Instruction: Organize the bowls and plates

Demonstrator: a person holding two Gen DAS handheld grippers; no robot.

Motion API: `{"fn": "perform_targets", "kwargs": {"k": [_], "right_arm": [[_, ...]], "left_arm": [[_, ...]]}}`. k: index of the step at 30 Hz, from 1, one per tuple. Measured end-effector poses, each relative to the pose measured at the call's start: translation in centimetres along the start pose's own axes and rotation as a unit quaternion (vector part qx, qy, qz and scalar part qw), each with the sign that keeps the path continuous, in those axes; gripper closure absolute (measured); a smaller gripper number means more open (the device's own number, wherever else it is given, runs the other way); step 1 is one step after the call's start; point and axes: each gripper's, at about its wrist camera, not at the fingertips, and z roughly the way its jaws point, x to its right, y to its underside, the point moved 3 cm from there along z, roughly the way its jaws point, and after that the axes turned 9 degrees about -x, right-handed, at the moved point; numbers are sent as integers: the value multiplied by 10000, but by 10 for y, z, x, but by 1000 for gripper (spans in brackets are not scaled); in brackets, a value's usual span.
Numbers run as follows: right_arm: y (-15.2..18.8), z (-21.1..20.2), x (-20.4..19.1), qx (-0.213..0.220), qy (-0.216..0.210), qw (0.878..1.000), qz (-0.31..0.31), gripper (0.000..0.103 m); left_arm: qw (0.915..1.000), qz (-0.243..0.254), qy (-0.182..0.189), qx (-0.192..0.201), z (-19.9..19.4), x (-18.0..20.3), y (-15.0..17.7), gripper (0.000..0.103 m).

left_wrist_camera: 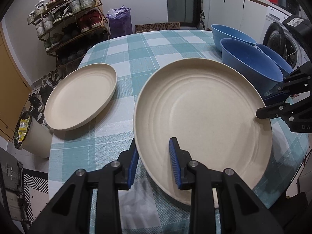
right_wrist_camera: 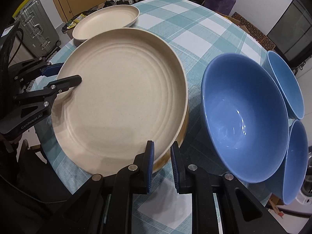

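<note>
Cream-coloured and ribbed with faint rings, the near plate point(left_wrist_camera: 202, 124) sits on the checked tablecloth point(left_wrist_camera: 136, 46) in teal and white, and both tools have its rim between their fingers. The left gripper point(left_wrist_camera: 154, 163) straddles the rim at the plate's near-left edge: one blue pad lies outside the rim and the other over the plate's inner face, with a clear gap between them, so the jaws stand apart and do not look pressed onto the rim. The right gripper point(right_wrist_camera: 162, 166) straddles the rim on the opposite side, one finger inside the plate and one outside; its pads are closer together, yet from this angle it is hard to say whether they actually pinch the rim. In the right wrist view the plate's underside shows a darker edge and a shadow beneath, so it may be tipped or lifted a little there.

Further left lies a second plate point(left_wrist_camera: 81, 95) of the same cream material, flat on the cloth and apart from the first.

Three blue bowls cluster just beside the near plate on its right: the large bowl point(right_wrist_camera: 245, 122) nearest, with the far bowl point(right_wrist_camera: 286, 83) and the side bowl point(right_wrist_camera: 296, 161) touching it behind.

Beyond the table stand a shoe rack point(left_wrist_camera: 68, 17) and a washing machine point(left_wrist_camera: 280, 39).
</note>
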Motion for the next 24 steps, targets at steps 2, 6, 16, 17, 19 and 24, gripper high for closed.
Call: {"fn": "perform_targets", "kwargs": {"k": [2, 6, 16, 17, 19, 24], "right_arm": [[1, 2, 1, 5, 2, 10000, 16, 85], [3, 5, 3, 21, 45, 10000, 59, 85], [14, 11, 4, 115, -3, 9998, 164, 78], [15, 12, 5, 124, -14, 9997, 186, 77], [16, 14, 6, 166, -36, 9996, 232, 75], [22, 16, 4, 311, -248, 9988, 281, 65]], "left_arm": [[10000, 13, -9, -17, 3, 1, 1, 73], [9999, 92, -62, -35, 7, 6, 2, 72], [9993, 269, -230, -85, 17, 15, 4, 67], [9994, 271, -209, -83, 17, 15, 4, 66], [9994, 279, -171, -92, 18, 16, 5, 59], [9994, 335, -127, -29, 14, 18, 6, 53]]}}
